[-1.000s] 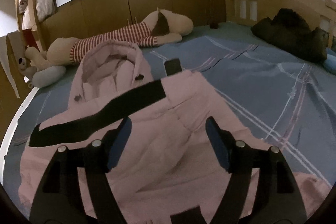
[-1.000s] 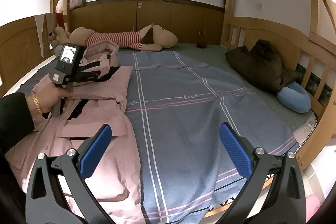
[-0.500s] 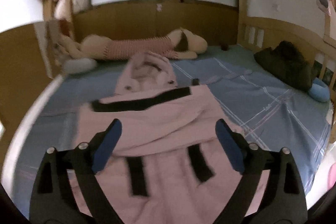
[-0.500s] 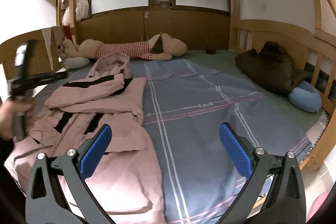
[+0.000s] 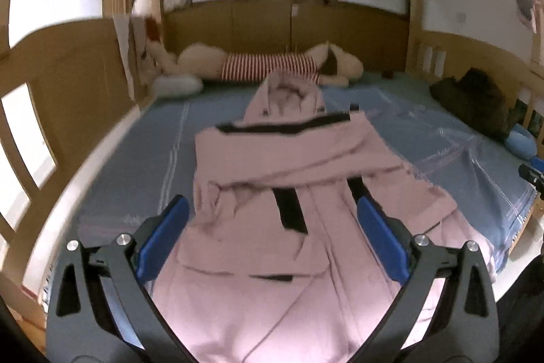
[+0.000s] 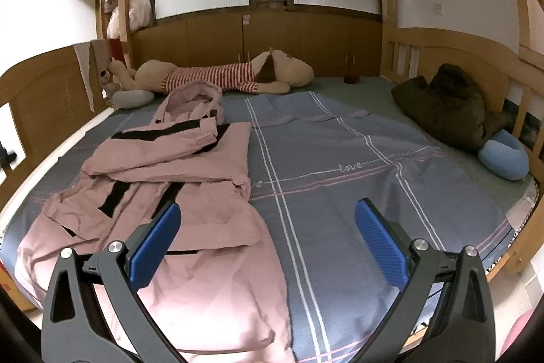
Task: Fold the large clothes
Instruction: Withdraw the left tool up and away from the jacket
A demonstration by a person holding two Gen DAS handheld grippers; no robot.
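Now we hold both tools, left tool (image 5: 272, 227) and right tool (image 6: 267, 237), spread and empty above the pink hooded coat (image 6: 176, 193) on the bed (image 6: 340, 193); soft, bulky, probably slippery, best pinched at its hem corners.

A striped plush dog (image 6: 217, 75), dark coat (image 6: 448, 106) and blue cushion (image 6: 505, 159) lie on the bedsheet (image 6: 340, 193).

Long pink hooded coat with black stripes (image 6: 176, 179) lies on left half of blue plaid bedsheet (image 6: 340, 179), hood toward striped-shirt plush dog (image 6: 217, 77) behind; dark bundled jacket (image 6: 445, 104) and round blue cushion (image 6: 505, 159) at right edge.
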